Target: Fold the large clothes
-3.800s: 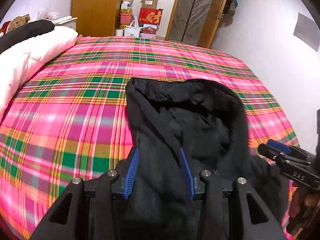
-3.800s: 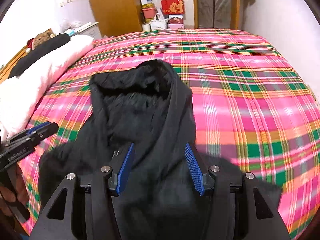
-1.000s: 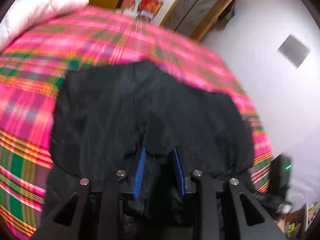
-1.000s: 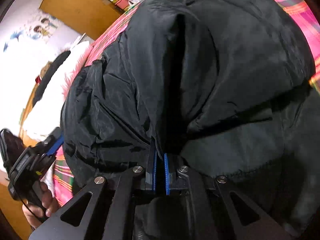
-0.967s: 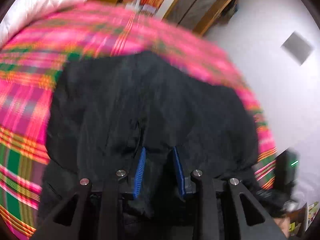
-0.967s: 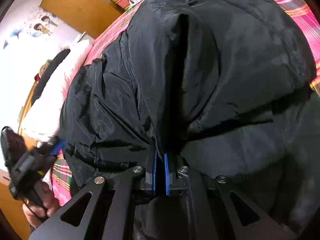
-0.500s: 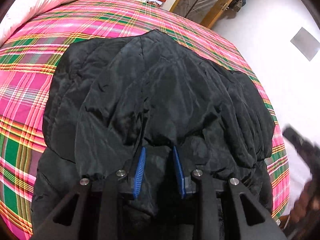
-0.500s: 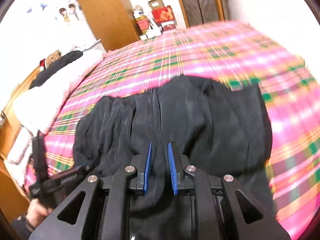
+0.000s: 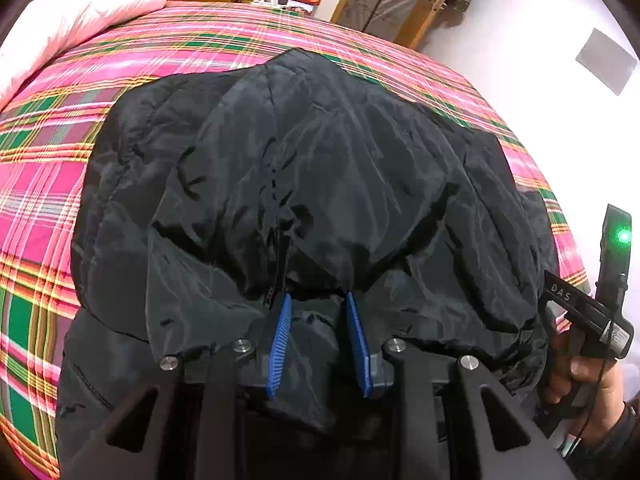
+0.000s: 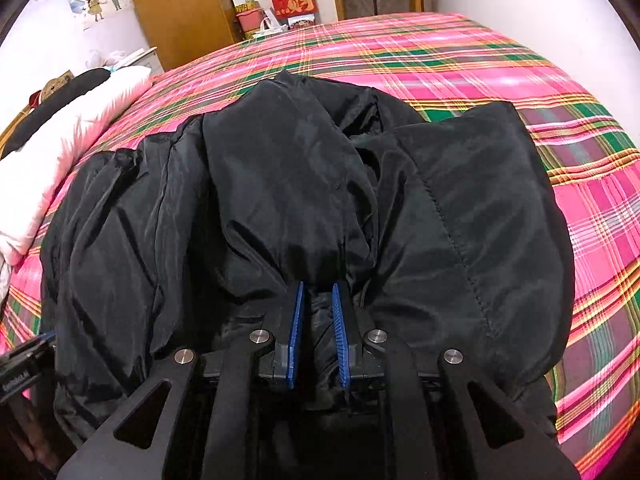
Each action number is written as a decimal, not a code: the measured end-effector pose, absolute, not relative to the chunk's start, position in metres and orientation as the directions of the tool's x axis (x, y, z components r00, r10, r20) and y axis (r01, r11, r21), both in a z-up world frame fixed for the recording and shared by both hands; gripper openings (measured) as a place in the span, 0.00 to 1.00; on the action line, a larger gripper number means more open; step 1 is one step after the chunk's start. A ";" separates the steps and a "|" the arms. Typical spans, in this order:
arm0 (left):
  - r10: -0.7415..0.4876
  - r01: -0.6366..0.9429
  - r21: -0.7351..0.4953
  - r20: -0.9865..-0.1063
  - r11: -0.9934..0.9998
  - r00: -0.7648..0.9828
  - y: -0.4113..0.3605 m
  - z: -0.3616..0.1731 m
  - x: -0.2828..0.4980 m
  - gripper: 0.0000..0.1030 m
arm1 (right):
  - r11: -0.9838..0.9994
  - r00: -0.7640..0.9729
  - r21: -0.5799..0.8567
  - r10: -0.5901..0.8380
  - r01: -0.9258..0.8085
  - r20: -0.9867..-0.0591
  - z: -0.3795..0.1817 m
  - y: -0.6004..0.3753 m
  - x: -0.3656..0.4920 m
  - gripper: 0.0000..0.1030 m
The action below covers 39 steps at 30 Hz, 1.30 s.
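The left tongs (image 9: 316,316) stand partly open with a bunch of the black jacket (image 9: 320,168) pinched between the blue pads, and the right tongs (image 10: 318,308), whose jaws have just been closing, stand narrow on another gather of the same cloth. The jacket lies heaped across the plaid bed (image 10: 460,56), near a white pillow (image 10: 68,148). To fold well, both hands should probably lift evenly, keep the hem taut and lay it flat without trapping creases.

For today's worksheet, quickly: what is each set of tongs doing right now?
Left tongs: closed on a bunch of the black jacket.
Right tongs: jaws have just been closing; black jacket fabric is pinched between them.
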State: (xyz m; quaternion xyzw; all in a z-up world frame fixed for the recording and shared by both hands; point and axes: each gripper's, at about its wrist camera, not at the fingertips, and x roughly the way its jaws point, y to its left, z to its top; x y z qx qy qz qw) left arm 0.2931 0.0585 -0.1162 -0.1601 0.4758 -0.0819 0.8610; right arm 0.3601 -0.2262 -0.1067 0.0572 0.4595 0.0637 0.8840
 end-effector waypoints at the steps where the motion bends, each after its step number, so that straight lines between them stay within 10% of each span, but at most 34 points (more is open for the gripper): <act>1: -0.289 -0.021 -0.353 -0.798 0.936 0.529 0.059 -0.111 0.291 0.30 | 0.982 0.561 0.179 0.180 -0.057 -0.808 -0.099 -0.229 0.360 0.13; 10: -0.208 0.035 -0.266 -0.657 0.963 0.724 0.071 -0.032 0.272 0.29 | 0.961 0.719 0.212 0.272 -0.176 -0.639 -0.016 -0.209 0.306 0.19; 16: -0.203 -0.073 -0.283 -0.823 0.956 0.530 0.087 -0.091 0.300 0.29 | 0.972 0.591 0.132 0.223 -0.194 -0.775 -0.075 -0.174 0.336 0.19; 26: -0.180 -0.053 -0.241 -0.839 0.969 0.513 0.074 -0.097 0.300 0.29 | 0.972 0.558 0.144 0.223 -0.184 -0.799 -0.085 -0.186 0.338 0.17; 39: -0.246 0.017 -0.334 -0.657 0.942 0.712 0.089 -0.031 0.380 0.29 | 0.964 0.619 0.142 0.253 -0.223 -0.744 -0.032 -0.182 0.432 0.17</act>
